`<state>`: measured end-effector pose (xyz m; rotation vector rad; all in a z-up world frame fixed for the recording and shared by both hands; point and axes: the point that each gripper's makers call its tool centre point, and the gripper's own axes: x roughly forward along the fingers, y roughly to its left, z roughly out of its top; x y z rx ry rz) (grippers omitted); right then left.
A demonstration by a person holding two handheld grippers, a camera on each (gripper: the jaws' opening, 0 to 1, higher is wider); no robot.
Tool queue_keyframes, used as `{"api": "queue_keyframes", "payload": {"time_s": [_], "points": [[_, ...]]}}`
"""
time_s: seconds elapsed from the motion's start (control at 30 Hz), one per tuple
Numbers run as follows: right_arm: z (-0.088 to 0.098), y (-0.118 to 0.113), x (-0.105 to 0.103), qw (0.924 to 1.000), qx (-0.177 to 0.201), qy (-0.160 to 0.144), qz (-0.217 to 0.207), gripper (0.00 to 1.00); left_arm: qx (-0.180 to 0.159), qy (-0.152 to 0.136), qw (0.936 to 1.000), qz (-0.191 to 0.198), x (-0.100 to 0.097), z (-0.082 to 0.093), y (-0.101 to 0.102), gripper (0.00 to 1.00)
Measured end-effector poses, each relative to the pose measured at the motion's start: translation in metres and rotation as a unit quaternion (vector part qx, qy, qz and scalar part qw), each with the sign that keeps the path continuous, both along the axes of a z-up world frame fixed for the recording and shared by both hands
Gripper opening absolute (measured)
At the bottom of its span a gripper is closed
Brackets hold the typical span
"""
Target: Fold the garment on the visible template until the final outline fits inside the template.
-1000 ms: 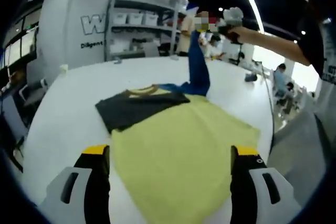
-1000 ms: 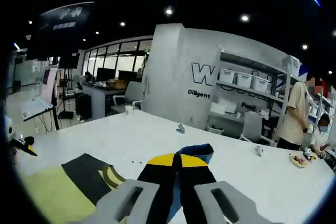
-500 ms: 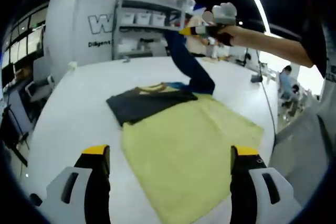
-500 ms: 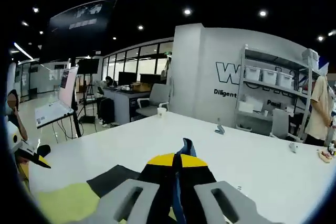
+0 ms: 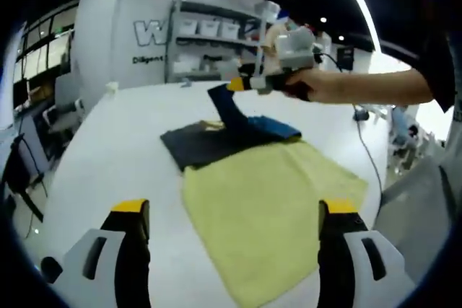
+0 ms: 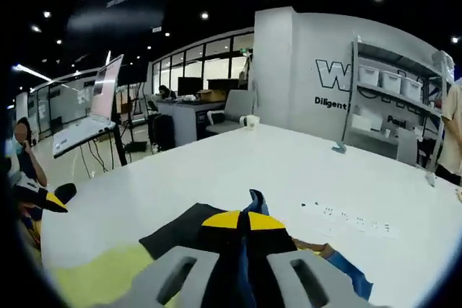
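Stretching across both views, the white worktop [image 5: 108,149] carries everything. On it, in the left gripper view, lies a yellow-green template [image 5: 271,207], a flat cloth-like sheet whose near end reaches down between that view's own fingers. Just beyond its far edge sits the garment [image 5: 209,142], dark grey with a blue part [image 5: 273,126] and a yellow neckline; the grey body lies flat on the worktop, touching or slightly overlapping the template's far edge.

The left gripper [image 5: 231,247] hangs above the near end of the template, its fingers [image 5: 132,250] spread wide with nothing between them. The right gripper [image 5: 238,84], held by a person's hand [image 5: 317,86], has lifted a blue strip of the garment off the worktop; in the right gripper view its fingers [image 6: 216,232] are pinched tight on that blue fabric [image 6: 253,203], with the grey part [image 6: 180,229] and a corner of the template [image 6: 108,272] below.

A shelf of white bins [image 5: 206,28] stands against the far wall.
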<state>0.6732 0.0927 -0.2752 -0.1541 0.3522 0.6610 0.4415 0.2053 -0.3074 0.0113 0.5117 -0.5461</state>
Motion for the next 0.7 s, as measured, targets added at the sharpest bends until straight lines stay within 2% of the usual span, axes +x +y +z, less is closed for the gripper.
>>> {"api": "queue_keyframes", "payload": {"time_s": [0.1, 0.13, 0.2, 0.27, 0.4, 0.5, 0.7], "points": [[-0.015, 0.011, -0.008, 0.9999, -0.003, 0.015, 0.005, 0.0, 0.0, 0.001, 1.0, 0.0, -0.004, -0.001, 0.002, 0.91], [-0.028, 0.025, -0.013, 0.9996, -0.007, 0.023, 0.015, 0.0, 0.002, 0.005, 1.0, 0.001, -0.009, -0.004, 0.005, 0.91], [-0.033, 0.029, -0.015, 0.9994, -0.011, 0.026, 0.02, 0.0, 0.003, 0.007, 1.0, 0.002, -0.01, -0.005, 0.006, 0.9], [-0.038, 0.038, -0.026, 0.9989, -0.021, 0.03, 0.028, 0.0, 0.009, 0.013, 0.9999, 0.002, -0.014, -0.012, 0.011, 0.9], [-0.053, 0.046, -0.03, 0.9985, -0.028, 0.039, 0.026, 0.0, 0.009, 0.017, 0.9998, 0.006, -0.018, -0.013, 0.016, 0.9], [-0.068, 0.055, -0.035, 0.9979, -0.023, 0.057, 0.018, 0.0, 0.009, 0.018, 0.9997, 0.012, -0.019, -0.012, 0.019, 0.9], [-0.085, 0.069, -0.051, 0.9961, -0.035, 0.075, 0.031, 0.0, 0.002, 0.014, 0.9996, 0.024, -0.018, -0.008, 0.019, 0.9]]}}
